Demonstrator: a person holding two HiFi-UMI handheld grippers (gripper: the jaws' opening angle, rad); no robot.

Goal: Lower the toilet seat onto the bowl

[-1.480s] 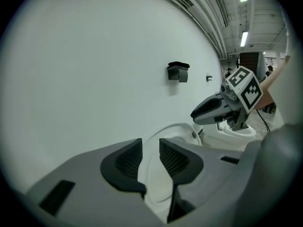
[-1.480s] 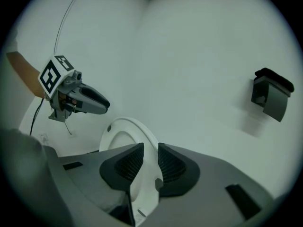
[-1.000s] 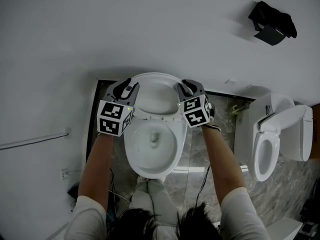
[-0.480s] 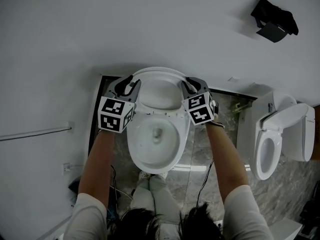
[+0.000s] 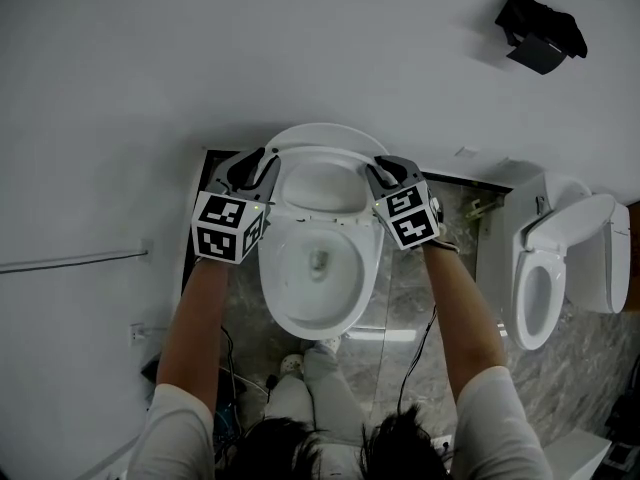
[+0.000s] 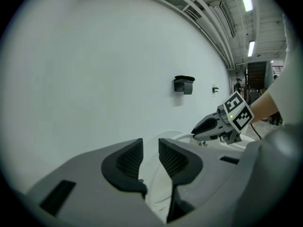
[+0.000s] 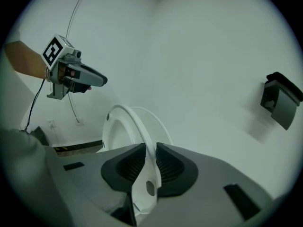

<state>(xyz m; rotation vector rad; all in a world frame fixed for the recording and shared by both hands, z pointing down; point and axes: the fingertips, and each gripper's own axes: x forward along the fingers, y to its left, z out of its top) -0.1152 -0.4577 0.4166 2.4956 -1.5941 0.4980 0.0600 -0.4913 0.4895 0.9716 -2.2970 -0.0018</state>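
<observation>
The white toilet seat (image 5: 318, 152) stands tilted forward off the raised lid (image 5: 310, 131), above the open bowl (image 5: 320, 303). My right gripper (image 5: 378, 171) is shut on the seat's right rim; in the right gripper view the rim (image 7: 128, 122) runs between the pads of that gripper (image 7: 150, 162). My left gripper (image 5: 258, 166) is at the seat's left rim. Its jaws (image 6: 150, 157) have just been closing; a gap still shows, with the white rim low between them and no pad pressing on it. Each gripper view shows the other gripper (image 6: 213, 126) (image 7: 83, 77).
A second toilet (image 5: 545, 278) stands to the right behind a low partition. A black box (image 5: 540, 28) hangs on the white wall, and a thin rail (image 5: 70, 263) runs along it at the left. Cables lie on the marble floor (image 5: 400, 298) near the person's feet.
The seat has tipped forward away from the lid, opening a gap between them. Both grippers have come along with its rims, and the left jaws stand a little narrower.
</observation>
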